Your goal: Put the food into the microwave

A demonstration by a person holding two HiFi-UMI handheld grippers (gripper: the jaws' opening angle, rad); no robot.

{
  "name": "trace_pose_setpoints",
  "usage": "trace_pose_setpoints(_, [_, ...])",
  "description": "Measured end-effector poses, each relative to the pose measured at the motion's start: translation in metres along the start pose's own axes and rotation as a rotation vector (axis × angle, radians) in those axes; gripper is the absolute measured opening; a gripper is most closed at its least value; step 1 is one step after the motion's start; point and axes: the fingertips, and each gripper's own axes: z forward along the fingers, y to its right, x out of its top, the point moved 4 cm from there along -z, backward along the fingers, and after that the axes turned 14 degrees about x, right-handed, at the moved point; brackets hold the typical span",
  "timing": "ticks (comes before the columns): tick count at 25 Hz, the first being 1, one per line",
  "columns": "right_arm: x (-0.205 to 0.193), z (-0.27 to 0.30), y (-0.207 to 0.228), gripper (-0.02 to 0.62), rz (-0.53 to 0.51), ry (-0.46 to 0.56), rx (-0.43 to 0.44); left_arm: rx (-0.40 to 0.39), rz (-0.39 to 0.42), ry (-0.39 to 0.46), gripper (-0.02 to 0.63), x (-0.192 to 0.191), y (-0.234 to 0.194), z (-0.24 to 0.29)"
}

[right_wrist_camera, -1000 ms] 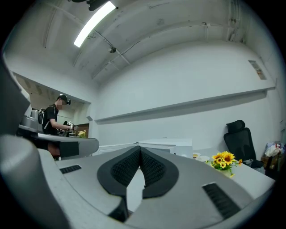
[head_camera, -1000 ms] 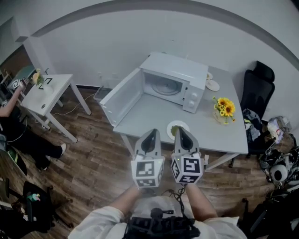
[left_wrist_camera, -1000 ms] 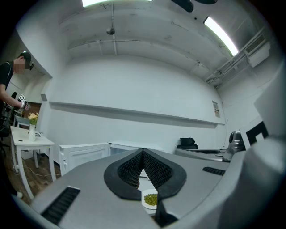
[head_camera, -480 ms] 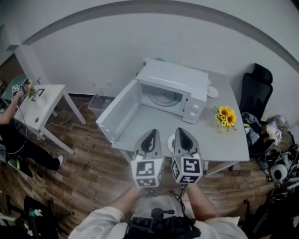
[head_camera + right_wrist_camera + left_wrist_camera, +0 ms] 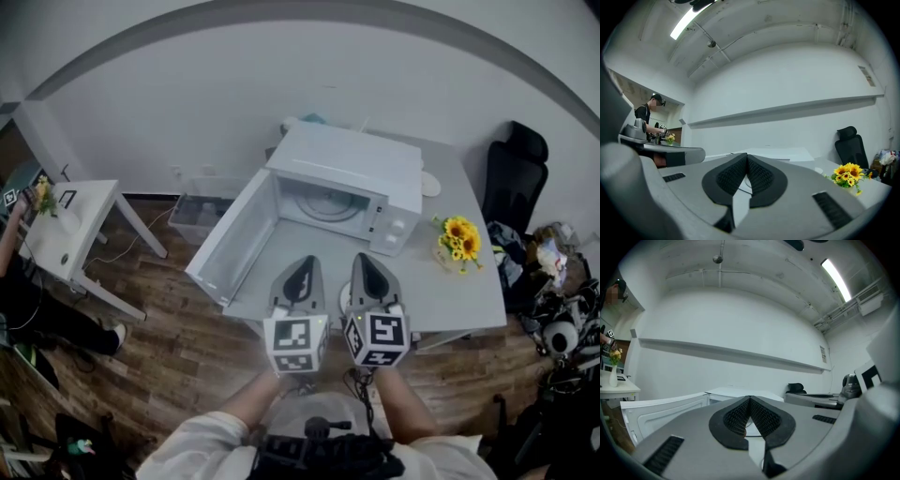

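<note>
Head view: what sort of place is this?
Probably an office or lab workspace, not a kitchen: the open microwave sits on a white table, a black office chair stands beside it, and a second white desk is at left.

Left gripper (image 5: pixel 302 275) and right gripper (image 5: pixel 367 270) level, side by side, jaws closed.

Table (image 5: pixel 466 292) with microwave (image 5: pixel 349 167), sunflowers (image 5: pixel 457 242)
</note>
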Motion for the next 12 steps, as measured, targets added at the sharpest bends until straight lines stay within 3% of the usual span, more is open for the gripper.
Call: trace_pose_setpoints(12, [-0.022,0.014,0.025,0.021,0.025,-0.048,0.002,0.002,0.002,-0.067,0.009,-0.022,0.016,0.027])
